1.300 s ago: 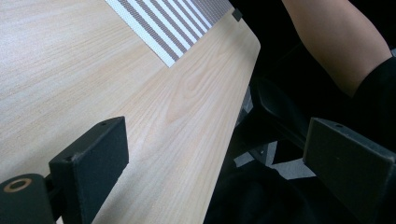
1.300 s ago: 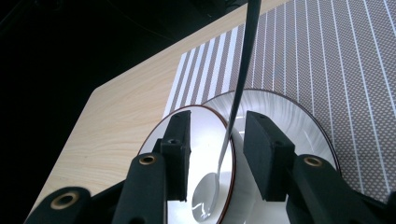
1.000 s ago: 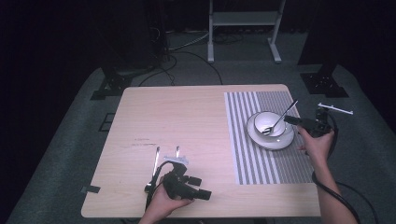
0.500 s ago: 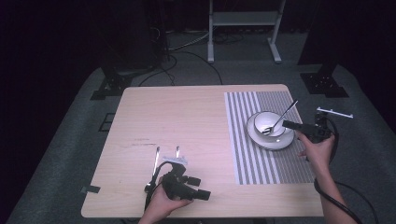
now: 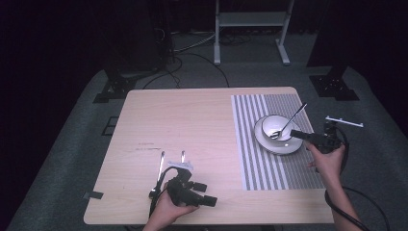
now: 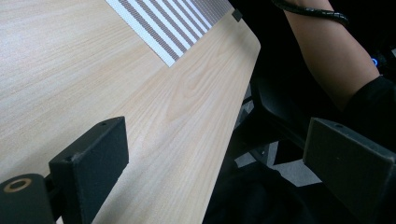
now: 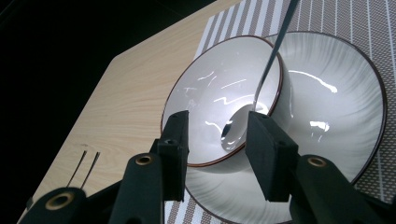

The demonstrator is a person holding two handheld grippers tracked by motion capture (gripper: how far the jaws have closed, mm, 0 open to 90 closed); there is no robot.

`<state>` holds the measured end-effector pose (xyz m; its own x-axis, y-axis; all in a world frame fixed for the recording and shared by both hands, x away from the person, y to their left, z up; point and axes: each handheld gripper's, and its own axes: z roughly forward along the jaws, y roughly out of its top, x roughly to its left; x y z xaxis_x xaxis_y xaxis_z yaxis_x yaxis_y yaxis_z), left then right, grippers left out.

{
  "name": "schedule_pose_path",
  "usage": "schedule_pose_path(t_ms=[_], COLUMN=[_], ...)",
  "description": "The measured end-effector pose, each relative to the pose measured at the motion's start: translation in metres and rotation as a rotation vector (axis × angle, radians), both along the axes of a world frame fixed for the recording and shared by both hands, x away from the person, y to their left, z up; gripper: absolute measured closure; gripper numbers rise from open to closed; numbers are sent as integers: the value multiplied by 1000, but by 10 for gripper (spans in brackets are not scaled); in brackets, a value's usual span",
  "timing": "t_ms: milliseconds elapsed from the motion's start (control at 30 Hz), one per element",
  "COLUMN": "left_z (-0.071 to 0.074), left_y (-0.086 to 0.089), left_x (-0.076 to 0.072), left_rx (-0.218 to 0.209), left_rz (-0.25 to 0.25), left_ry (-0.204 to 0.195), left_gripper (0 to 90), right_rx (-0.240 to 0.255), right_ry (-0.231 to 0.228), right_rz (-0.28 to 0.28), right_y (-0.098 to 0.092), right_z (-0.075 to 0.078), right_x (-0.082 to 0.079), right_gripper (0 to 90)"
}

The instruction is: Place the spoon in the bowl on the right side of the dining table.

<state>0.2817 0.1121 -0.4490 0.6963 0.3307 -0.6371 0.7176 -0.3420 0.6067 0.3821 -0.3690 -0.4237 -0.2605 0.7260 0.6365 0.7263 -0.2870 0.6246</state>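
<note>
The right gripper [image 7: 215, 140] is holding its jaws partly apart with nothing clamped, facing the bowl [image 7: 219, 98] that is sitting on the saucer [image 7: 336, 79], spoon [image 7: 275, 42] inside. The left gripper [image 6: 215, 172] is resting wide open over the counter [image 6: 70, 74] edge.

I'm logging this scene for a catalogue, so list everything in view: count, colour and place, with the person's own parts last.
table: one, light wood, centre of the high view.
placemat: one, grey and white striped, on the table's right part.
plate: one, white with a dark rim, on the placemat.
bowl: one, white with a dark rim, on the plate.
spoon: one, silver, its bowl end in the bowl, handle leaning out over the rim.
metal stand: one, pale, on the floor beyond the table.
left tongs: one, black, open, at the table's near edge.
right tongs: one, black, open, jaws at the bowl's near rim.
right forearm: one, bare, beside the table.
</note>
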Motion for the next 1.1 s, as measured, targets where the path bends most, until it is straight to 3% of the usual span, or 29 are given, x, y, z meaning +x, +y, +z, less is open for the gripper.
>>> schedule_pose_path(t_ms=[1100], left_z=[-1], left_y=[0], left_x=[1], left_rx=[-3], left_rz=[7], left_ry=[-1], left_gripper=[55], right_rx=[18], right_ry=[0], right_rz=[74], right_y=[18], right_z=[-12], right_x=[-33], right_gripper=[569])
